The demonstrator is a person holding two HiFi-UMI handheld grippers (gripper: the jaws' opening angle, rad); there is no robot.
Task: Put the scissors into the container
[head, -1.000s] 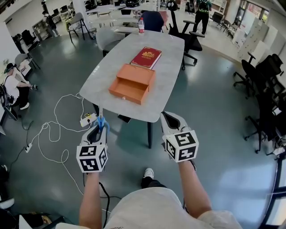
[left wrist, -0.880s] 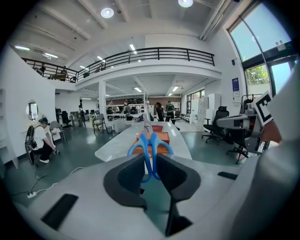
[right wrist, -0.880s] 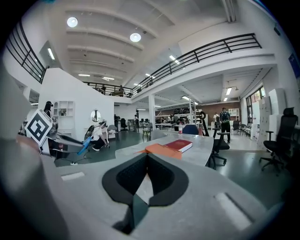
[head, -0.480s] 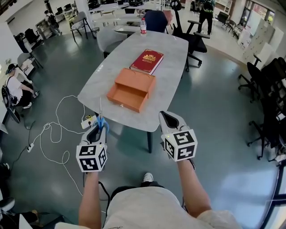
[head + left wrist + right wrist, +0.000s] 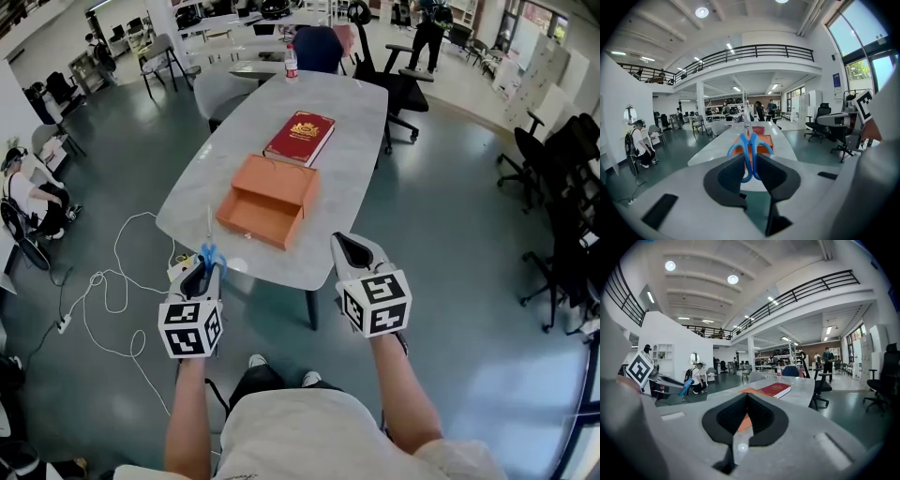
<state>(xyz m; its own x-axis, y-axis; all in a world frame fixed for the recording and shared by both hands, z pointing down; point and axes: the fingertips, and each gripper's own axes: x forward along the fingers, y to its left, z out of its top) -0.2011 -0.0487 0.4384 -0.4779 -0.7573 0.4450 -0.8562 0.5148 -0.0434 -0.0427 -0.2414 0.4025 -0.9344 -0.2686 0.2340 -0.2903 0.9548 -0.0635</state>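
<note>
A pair of blue-handled scissors [image 5: 208, 251] stands blades-up in my left gripper [image 5: 207, 266], which is shut on the handles. In the left gripper view the scissors [image 5: 750, 146] fill the gap of the left gripper [image 5: 750, 157]. An orange open-topped container [image 5: 267, 201] lies on the grey table [image 5: 361, 141], ahead of both grippers and apart from them. My right gripper [image 5: 348, 243] hovers just short of the table's near edge, shut and empty. In its own view the right gripper [image 5: 746, 397] points at the container [image 5: 748, 391].
A red book [image 5: 300, 137] lies beyond the container and a water bottle [image 5: 290, 62] stands at the far end. White cables and a power strip [image 5: 178, 267] lie on the floor at the left. Office chairs [image 5: 553, 178] stand at the right. A person [image 5: 28, 192] sits at the far left.
The table and container have come nearer and shifted slightly left in the head view. Both grippers keep the same pose, the left still holding the scissors.
</note>
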